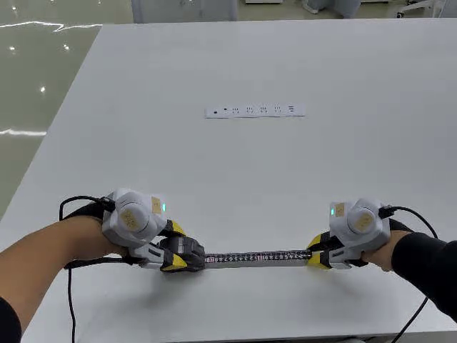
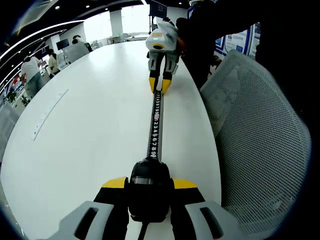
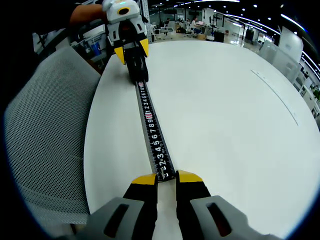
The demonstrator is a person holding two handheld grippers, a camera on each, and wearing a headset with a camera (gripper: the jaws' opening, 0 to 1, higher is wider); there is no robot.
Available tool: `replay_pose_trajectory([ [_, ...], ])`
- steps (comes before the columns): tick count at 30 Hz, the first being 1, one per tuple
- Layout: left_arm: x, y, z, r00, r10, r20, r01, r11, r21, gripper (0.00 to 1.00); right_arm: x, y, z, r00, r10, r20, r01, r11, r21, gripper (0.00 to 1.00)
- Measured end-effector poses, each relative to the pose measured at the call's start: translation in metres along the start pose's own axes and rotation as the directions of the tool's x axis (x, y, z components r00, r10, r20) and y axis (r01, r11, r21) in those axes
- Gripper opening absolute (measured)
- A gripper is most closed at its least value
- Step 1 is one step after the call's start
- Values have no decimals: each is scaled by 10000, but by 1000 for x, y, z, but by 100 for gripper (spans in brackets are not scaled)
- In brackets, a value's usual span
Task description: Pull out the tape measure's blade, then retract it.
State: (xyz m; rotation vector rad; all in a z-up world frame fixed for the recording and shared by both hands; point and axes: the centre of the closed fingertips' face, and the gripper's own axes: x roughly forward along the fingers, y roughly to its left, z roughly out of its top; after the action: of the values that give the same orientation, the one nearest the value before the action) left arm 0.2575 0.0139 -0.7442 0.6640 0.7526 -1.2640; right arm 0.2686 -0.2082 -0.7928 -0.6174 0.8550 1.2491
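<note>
A black tape measure case [image 1: 183, 254] lies on the white table near its front edge, clamped between the yellow-tipped jaws of my left gripper [image 1: 173, 248]. In the left gripper view the case [image 2: 149, 189] sits between the jaws. Its blade [image 1: 258, 256] is drawn out flat along the table to the right, numbers up. My right gripper [image 1: 315, 251] is shut on the blade's end. In the right gripper view the blade [image 3: 152, 134] runs from my right gripper [image 3: 165, 179] to the case [image 3: 138, 69] in the far left gripper.
A white power strip [image 1: 255, 111] lies flat mid-table, well beyond the grippers. The table's front edge [image 1: 235, 333] is close behind them. A grey mesh chair back [image 2: 255, 135] stands beside the table. Cables trail from both grippers.
</note>
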Motion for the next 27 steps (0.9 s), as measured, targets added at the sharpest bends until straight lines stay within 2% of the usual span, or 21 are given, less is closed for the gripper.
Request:
replay_pose_trajectory([
  [27,0,0,0,10000,39,-22,-39,10000,11,28,-7,-4,-9,10000,-17,-49,18,10000,47,8],
])
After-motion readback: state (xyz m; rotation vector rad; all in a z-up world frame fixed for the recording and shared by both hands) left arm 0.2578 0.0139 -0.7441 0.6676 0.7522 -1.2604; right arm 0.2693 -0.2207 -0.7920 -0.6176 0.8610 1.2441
